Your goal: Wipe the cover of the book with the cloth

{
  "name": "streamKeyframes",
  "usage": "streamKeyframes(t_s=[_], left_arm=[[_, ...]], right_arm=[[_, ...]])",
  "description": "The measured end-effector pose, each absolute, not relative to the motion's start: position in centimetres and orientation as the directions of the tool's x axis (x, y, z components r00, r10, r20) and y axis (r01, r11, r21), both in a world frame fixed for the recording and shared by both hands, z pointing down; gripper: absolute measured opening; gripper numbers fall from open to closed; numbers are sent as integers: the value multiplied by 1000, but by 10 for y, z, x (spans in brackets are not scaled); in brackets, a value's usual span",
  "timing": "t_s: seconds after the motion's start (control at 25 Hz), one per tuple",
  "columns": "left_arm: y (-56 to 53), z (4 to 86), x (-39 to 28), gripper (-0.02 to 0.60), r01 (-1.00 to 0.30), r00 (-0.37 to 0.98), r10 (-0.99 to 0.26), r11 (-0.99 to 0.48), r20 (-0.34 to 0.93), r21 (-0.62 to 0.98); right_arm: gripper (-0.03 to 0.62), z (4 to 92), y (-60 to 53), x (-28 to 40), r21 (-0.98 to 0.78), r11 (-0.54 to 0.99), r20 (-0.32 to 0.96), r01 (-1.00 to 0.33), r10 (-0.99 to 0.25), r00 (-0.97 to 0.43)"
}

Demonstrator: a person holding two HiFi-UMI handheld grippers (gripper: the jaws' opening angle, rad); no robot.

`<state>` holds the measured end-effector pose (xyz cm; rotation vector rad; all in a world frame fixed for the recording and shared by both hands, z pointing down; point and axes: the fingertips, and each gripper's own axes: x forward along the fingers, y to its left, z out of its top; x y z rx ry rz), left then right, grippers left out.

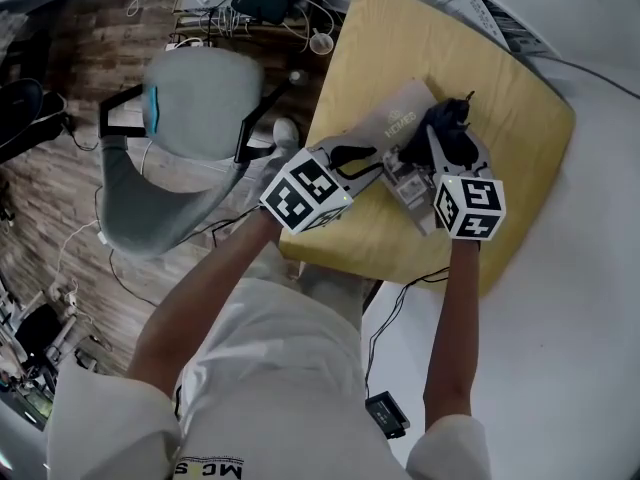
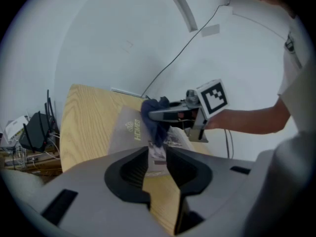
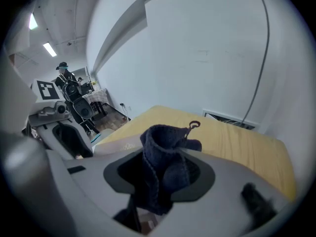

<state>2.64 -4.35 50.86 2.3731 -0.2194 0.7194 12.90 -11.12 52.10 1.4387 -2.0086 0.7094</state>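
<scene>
A beige book (image 1: 395,118) lies on the yellow wooden table (image 1: 520,108). My right gripper (image 1: 445,148) is shut on a dark blue cloth (image 1: 450,126), which hangs bunched between its jaws (image 3: 165,157) and rests on the book's cover (image 2: 126,130). My left gripper (image 1: 365,163) sits at the book's near edge. In the left gripper view its jaws (image 2: 158,154) stand a little apart, with the book's edge showing in the gap. The cloth (image 2: 155,115) hangs just beyond them.
A grey office chair (image 1: 190,128) stands left of the table on a wood floor with cables. Papers (image 1: 495,18) lie past the table's far corner. A small black device (image 1: 388,415) with a cable lies on the white floor near me.
</scene>
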Motion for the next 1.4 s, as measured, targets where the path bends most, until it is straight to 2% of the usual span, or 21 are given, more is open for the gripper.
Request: streamKeyframes(t_s=[0.12, 0.2, 0.44, 0.64, 0.84, 1.08, 1.4], left_arm=[[-24, 508, 24, 209, -229, 847, 128, -788, 516, 571], [-16, 508, 19, 238, -198, 845, 166, -786, 509, 585], [-12, 508, 0, 241, -227, 834, 137, -798, 535, 558], [-19, 507, -9, 241, -298, 840, 58, -782, 540, 548], [-26, 506, -19, 283, -332, 832, 27, -776, 555, 536], [-23, 506, -22, 287, -331, 820, 23, -796, 572, 507], [-28, 504, -19, 265, -389, 804, -48, -796, 593, 463]], right_arm=[[158, 520, -130, 109, -102, 327, 695, -939, -652, -303], [158, 520, -139, 95, -110, 355, 687, -928, -647, -329], [158, 518, -137, 56, -132, 442, 670, -887, -620, -408], [158, 518, -107, 17, -125, 575, 664, -809, -557, -499], [158, 515, -70, 4, -136, 652, 670, -746, -494, -554], [158, 519, -35, 29, -144, 639, 696, -755, -477, -537], [158, 522, -33, 93, -104, 514, 730, -851, -541, -416]])
